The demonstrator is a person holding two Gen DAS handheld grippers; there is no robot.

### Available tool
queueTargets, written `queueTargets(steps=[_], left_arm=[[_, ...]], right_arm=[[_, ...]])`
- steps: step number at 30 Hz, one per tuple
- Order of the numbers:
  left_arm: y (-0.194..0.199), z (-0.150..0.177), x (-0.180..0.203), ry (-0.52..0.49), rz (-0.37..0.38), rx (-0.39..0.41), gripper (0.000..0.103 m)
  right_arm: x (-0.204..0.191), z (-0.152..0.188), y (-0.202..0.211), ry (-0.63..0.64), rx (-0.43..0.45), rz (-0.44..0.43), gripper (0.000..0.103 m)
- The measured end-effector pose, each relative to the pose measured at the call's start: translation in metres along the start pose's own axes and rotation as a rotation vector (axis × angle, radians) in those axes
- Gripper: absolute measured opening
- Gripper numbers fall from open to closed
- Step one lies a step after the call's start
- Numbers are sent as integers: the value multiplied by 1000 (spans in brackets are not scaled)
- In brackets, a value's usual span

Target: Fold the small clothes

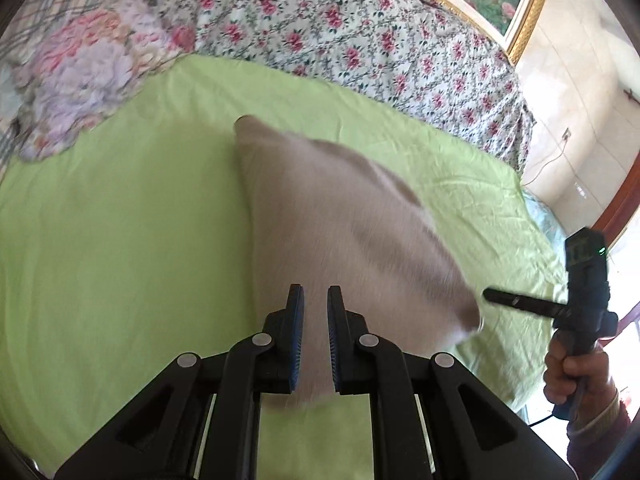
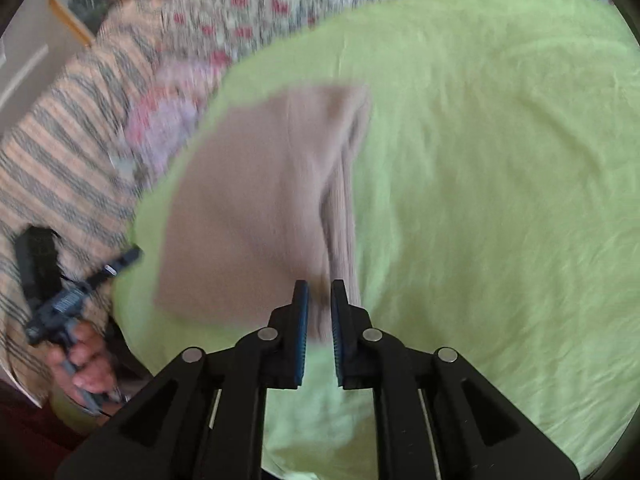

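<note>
Left gripper jaws slightly apart, beige garment blurred, green sheet
</note>
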State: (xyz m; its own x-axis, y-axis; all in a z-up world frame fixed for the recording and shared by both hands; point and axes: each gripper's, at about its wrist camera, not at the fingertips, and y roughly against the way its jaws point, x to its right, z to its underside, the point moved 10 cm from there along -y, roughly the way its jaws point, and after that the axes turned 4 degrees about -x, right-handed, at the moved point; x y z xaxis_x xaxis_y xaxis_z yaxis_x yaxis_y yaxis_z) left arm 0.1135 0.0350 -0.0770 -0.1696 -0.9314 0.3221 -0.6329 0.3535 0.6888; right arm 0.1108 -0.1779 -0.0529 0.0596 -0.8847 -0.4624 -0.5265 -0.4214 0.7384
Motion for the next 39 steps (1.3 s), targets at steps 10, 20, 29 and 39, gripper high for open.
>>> queueTargets(steps=[10,20,29,39], left_arm=[[-56,-89,1,-16,43,13,10],[-121,-74,-14,-46,-18,-136,6],[-60,-35,17,-113,48,-70,4],[-48,61,4,-76,27,-175,8]], right_arm=[[-40,-113,-85,40,-7,-103,13],[16,-98,-134,-45,-75,30,0],[-43,-53,-79,121,-56,-32,4],[10,20,-70,24,-95,23,0]])
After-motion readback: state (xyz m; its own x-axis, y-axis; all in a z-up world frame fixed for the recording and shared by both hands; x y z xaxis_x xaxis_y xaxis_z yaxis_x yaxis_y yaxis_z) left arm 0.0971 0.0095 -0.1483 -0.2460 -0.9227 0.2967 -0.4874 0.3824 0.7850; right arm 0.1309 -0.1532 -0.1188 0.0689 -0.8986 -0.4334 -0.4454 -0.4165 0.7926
